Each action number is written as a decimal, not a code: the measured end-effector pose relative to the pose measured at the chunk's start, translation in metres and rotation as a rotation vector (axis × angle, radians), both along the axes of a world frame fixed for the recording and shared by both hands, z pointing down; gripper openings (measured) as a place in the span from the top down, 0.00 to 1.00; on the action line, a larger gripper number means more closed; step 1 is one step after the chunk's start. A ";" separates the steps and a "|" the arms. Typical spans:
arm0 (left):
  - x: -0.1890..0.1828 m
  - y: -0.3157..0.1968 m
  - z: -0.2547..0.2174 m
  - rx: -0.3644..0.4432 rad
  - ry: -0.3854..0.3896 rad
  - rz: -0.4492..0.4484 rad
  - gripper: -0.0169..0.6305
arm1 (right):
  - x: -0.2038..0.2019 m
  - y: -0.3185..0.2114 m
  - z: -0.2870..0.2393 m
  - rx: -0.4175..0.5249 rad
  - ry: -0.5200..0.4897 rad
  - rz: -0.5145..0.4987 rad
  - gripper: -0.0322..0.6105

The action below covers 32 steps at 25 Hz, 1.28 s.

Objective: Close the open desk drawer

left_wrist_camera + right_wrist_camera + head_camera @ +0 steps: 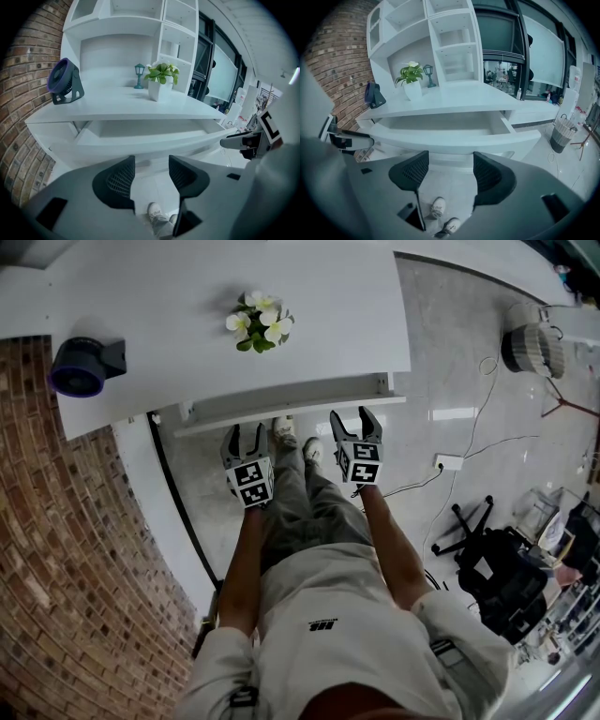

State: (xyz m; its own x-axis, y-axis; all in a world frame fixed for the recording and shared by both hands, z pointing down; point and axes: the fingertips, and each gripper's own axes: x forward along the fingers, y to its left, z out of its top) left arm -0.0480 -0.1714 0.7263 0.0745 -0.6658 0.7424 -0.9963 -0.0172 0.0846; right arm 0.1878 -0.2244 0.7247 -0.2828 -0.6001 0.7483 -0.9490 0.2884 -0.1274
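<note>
The white desk (187, 296) has its shallow drawer (281, 412) pulled out below the top; its inside looks empty in both gripper views. My left gripper (244, 433) hangs just short of the drawer front (154, 140), toward its left half, jaws apart with nothing between them (151, 164). At the right half of the front (454, 140) my right gripper (352, 418) is close to the panel, also open and empty (446, 161). Whether either fingertip touches the front cannot be told.
On the desk stand a purple fan (80, 367), a potted plant with white flowers (260, 322) and a small lantern (139, 76). A brick wall (66, 549) bounds the left. To the right on the floor are a basket (532, 348), a socket strip (448, 462) and an office chair (487, 568).
</note>
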 end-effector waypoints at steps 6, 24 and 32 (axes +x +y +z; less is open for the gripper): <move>-0.002 -0.010 0.001 0.001 -0.001 0.001 0.60 | -0.002 -0.010 0.000 0.003 -0.001 -0.003 0.49; -0.006 -0.035 0.000 0.001 -0.002 0.005 0.60 | -0.006 -0.035 0.000 0.010 0.005 -0.014 0.49; -0.009 -0.043 0.003 -0.003 0.001 0.012 0.60 | -0.008 -0.044 0.004 0.020 0.015 -0.018 0.48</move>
